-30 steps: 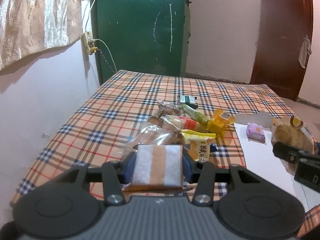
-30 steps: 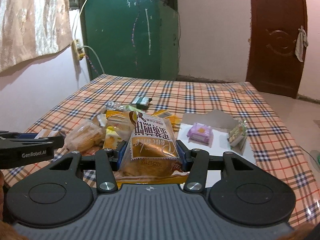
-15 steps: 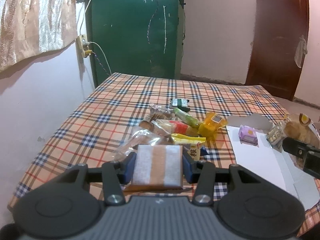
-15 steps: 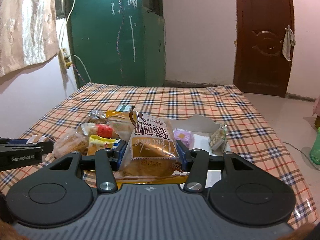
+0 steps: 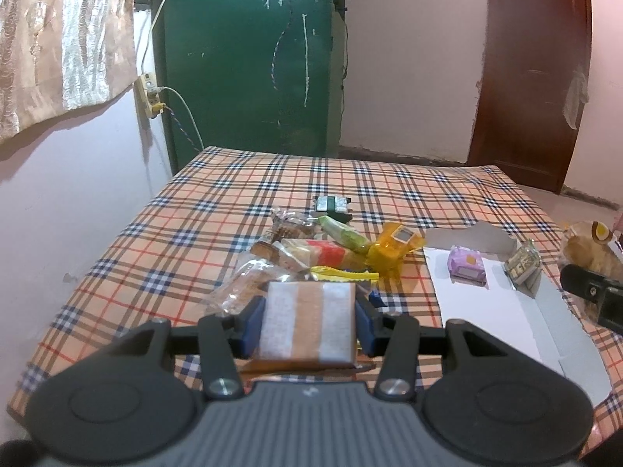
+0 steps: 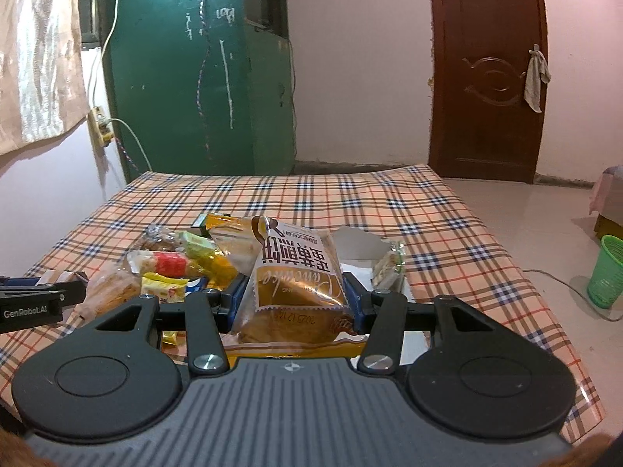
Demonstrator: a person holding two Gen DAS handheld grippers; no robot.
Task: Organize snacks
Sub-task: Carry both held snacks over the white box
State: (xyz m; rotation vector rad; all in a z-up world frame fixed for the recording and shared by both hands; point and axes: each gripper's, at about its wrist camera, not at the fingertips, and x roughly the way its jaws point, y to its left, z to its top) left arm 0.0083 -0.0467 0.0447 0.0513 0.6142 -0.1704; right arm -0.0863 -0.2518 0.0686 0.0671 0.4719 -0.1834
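My left gripper (image 5: 307, 325) is shut on a flat brown-and-white striped snack packet (image 5: 307, 321), held above the plaid tablecloth (image 5: 163, 241). My right gripper (image 6: 296, 303) is shut on a gold-and-white pancake bag (image 6: 296, 284) with printed characters. A heap of loose snacks (image 5: 311, 249) lies mid-table: red-and-white, green, yellow and orange wrappers. On the white cardboard sheet (image 5: 494, 311) sit a purple packet (image 5: 465, 266) and a small green-and-white packet (image 5: 523, 264). The right gripper with its bag (image 5: 584, 249) shows at the left view's right edge; the left gripper (image 6: 35, 299) shows at the right view's left edge.
A dark small packet (image 5: 333, 204) lies behind the heap. A green door (image 5: 249, 58) and a brown door (image 6: 486, 70) stand at the back. A green plastic cup (image 6: 607, 272) stands on the floor to the right of the table. A socket with cables (image 5: 150, 93) hangs on the left wall.
Both views have shifted: the right camera has swung to the right, so the floor and green cup now show. Both packets stay gripped as before.
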